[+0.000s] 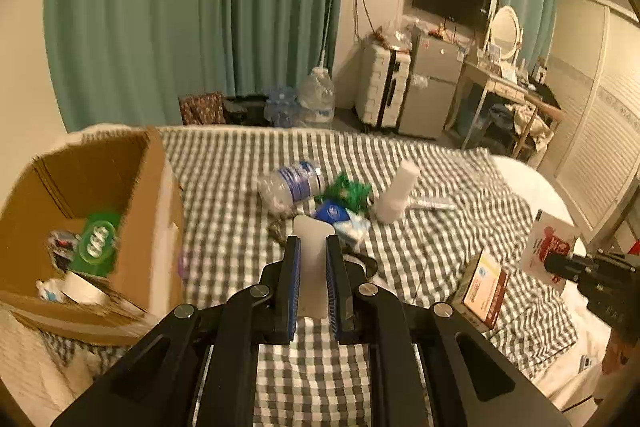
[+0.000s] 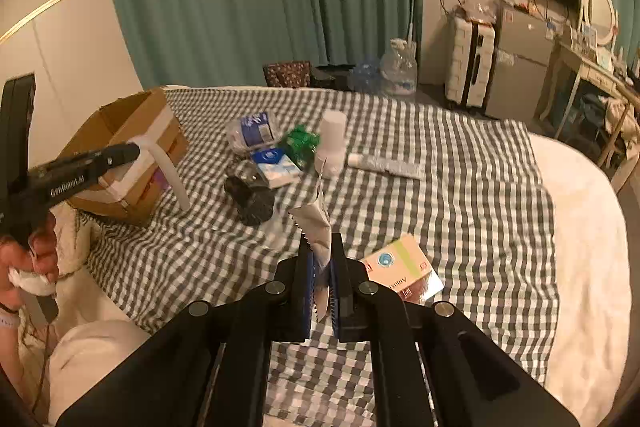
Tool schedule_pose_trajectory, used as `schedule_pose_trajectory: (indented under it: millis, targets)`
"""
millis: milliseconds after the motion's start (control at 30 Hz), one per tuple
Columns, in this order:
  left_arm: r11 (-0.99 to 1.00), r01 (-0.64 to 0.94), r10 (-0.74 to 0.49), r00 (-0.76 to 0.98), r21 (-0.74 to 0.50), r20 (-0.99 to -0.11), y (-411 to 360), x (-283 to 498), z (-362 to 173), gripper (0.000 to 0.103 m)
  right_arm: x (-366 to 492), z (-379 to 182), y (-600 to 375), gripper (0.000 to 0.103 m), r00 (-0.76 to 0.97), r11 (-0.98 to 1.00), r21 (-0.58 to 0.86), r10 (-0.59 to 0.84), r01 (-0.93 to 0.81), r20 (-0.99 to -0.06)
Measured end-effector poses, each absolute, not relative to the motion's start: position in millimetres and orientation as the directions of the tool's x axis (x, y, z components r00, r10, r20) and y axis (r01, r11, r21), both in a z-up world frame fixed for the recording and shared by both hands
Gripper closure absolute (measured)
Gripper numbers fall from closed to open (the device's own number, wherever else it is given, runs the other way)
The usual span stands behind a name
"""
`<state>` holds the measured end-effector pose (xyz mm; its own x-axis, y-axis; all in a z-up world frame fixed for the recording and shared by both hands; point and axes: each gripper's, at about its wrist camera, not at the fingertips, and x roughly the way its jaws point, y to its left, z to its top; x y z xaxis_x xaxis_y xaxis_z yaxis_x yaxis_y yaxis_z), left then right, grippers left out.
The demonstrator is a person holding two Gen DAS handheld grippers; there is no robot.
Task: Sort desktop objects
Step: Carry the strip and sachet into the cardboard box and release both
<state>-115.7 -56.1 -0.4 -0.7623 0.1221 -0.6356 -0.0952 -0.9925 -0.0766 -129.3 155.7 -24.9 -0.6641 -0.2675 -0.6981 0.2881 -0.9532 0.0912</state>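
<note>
The left tongs point(image 1: 313, 247) are clamped on a flat white plastic piece point(image 1: 312, 239) with a flared top, held up above the bed's grey-and-white checked blanket point(image 1: 240, 179). In the right wrist view that same piece hangs down from the left tongs in front of the cardboard box point(image 2: 132, 143). The box stands open at the left edge of the bed; inside lie a green round-lidded pack point(image 1: 98, 243) and some small blurred items.

The right tongs point(image 2: 322, 259) are closed tight on a thin silvery sachet point(image 2: 314, 223) with a serrated edge, lifted clear of the blanket. Just beside them, to the right, a peach-and-white medicine carton point(image 2: 404, 267) lies on the blanket.

In the middle of the bed sits a cluster: a crushed plastic water bottle point(image 1: 290, 183), a green crinkled wrapper point(image 1: 348, 191), a blue-and-white tissue pack point(image 2: 276, 165), a white cylindrical container point(image 2: 332, 143) standing upright, a white tube point(image 2: 386, 165) lying flat near it, and a dark round object point(image 2: 250, 201) nearer the camera.
</note>
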Motion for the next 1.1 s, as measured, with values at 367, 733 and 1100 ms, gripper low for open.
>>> schedule_pose_trajectory:
  millis: [367,733,1100]
  targets:
    - [-0.997,-0.081,0.069,-0.821,-0.004,-0.567,-96,-106,66,0.091,-118,21,109,0.097,-0.704,-0.936,0.014,-0.274,0.351,-0.655]
    - [-0.999,0.024,-0.006,-0.836,-0.026,-0.549,-166,-119,89,0.091,-133,51,17,0.096,-0.685,-0.875,-0.004,-0.377,0.484,-0.623]
    - [-0.982,0.189,-0.166,-0.812,0.016,-0.56,-268,-136,75,0.091,-166,45,-113,0.096,-0.576,-0.756,0.005,-0.503,0.655,-0.644]
